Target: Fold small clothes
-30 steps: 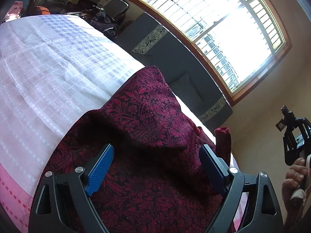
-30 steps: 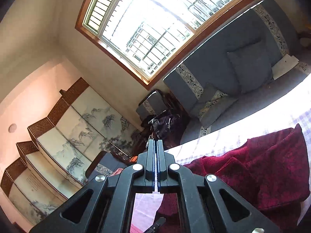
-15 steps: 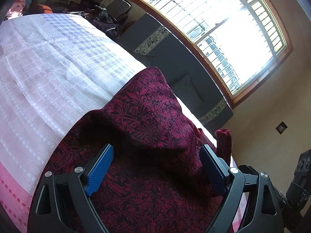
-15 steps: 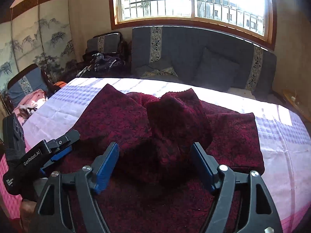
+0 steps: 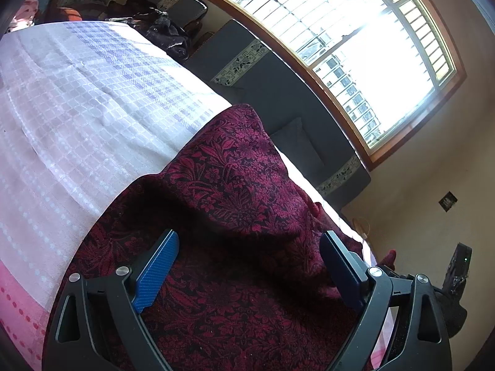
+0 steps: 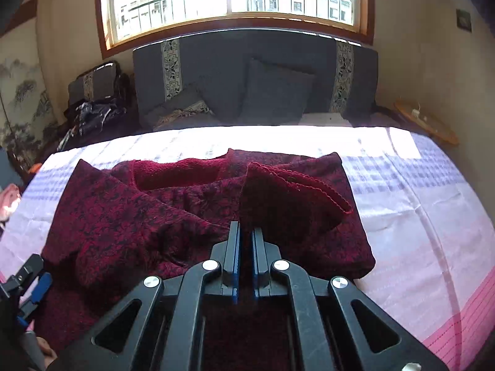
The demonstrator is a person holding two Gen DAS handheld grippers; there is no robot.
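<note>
In the left wrist view, a white-and-lilac checked bedspread (image 5: 92, 117) is covering the bed below a barred window (image 5: 355, 46) and dark sofa (image 5: 278, 99), while the left gripper (image 5: 249, 270) is opening its jaws wider over the maroon floral garment (image 5: 232, 185), gripping nothing. In the right wrist view, that woven garment (image 6: 154, 216) is lying crumpled with its long axis across the bed, and the right gripper (image 6: 246, 241) is pinching a fold of it between nearly pressed-together jaws

Your left gripper (image 5: 249, 266): jaws wide, opening further, tilted down. Your right gripper (image 6: 246, 232): jaws nearly together, seemingly pinching cloth, angled down.
</note>
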